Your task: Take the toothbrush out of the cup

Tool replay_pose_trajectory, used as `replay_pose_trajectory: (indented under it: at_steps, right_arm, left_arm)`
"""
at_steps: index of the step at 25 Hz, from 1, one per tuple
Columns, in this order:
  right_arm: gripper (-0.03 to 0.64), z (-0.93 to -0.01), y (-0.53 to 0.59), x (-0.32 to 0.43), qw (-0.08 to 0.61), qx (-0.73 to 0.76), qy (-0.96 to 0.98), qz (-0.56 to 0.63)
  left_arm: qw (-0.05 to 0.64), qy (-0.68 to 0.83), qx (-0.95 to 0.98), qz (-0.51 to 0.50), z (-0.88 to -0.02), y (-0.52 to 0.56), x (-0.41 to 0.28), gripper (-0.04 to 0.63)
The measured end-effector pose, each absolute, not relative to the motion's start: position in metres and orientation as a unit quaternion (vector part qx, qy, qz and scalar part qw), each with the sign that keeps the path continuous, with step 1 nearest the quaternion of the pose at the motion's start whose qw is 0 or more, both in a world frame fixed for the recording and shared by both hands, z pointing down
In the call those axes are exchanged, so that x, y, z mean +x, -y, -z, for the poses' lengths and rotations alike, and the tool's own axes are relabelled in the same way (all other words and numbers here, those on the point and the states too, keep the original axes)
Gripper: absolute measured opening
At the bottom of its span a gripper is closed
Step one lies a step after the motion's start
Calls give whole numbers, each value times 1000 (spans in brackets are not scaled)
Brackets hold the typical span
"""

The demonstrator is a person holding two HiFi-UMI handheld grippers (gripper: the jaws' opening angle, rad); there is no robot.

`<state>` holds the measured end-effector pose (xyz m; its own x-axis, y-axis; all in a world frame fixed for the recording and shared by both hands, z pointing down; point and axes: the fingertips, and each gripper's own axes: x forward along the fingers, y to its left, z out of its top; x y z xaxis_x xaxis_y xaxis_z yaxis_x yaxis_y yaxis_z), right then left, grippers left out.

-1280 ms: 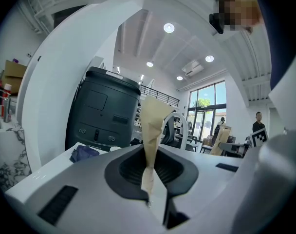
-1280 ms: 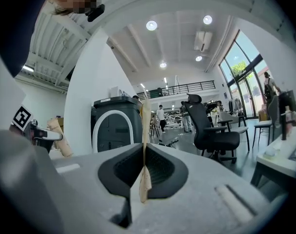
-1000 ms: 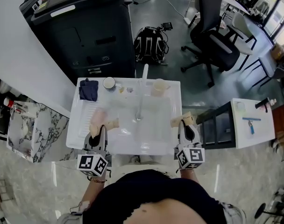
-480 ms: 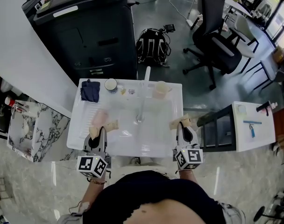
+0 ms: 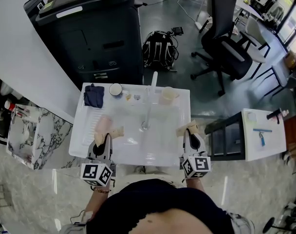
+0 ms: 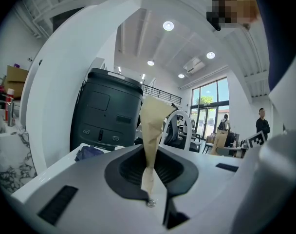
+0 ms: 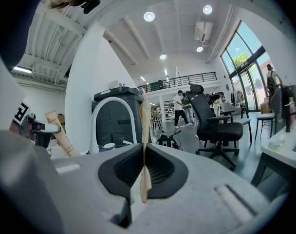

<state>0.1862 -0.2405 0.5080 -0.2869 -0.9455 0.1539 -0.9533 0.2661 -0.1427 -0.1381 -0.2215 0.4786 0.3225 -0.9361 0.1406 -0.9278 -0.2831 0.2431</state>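
A pale translucent cup [image 5: 167,94] stands at the back right of the white sink unit [image 5: 179,145], right of the faucet [image 5: 149,101]. I cannot make out a toothbrush in it. My left gripper [image 5: 119,129] is over the front left of the basin, its tan-taped jaws pressed together with nothing between them [image 6: 154,116]. At the unit's front right edge my right gripper [image 5: 186,128] is also shut and empty [image 7: 145,126]. Both are well short of the cup.
A dark blue cloth [image 5: 93,95] and a small white round cup [image 5: 115,88] sit at the back left. A pinkish item [image 5: 103,123] lies on the left drainboard. A black machine [image 5: 89,28] stands behind the sink, an office chair [image 5: 226,43] to the right.
Both grippers keep their places and stay shut; only the head view has shifted slightly.
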Motion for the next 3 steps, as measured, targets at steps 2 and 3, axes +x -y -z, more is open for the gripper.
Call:
replay_pose_trajectory:
  at_steps: [2, 3]
  right_arm:
    - [9, -510, 242, 186, 20, 597, 796, -104]
    - [9, -510, 242, 185, 20, 596, 796, -104]
  left_arm:
    - [143, 583, 800, 15, -480, 222, -139, 32]
    - [144, 583, 799, 16, -481, 223, -139, 32]
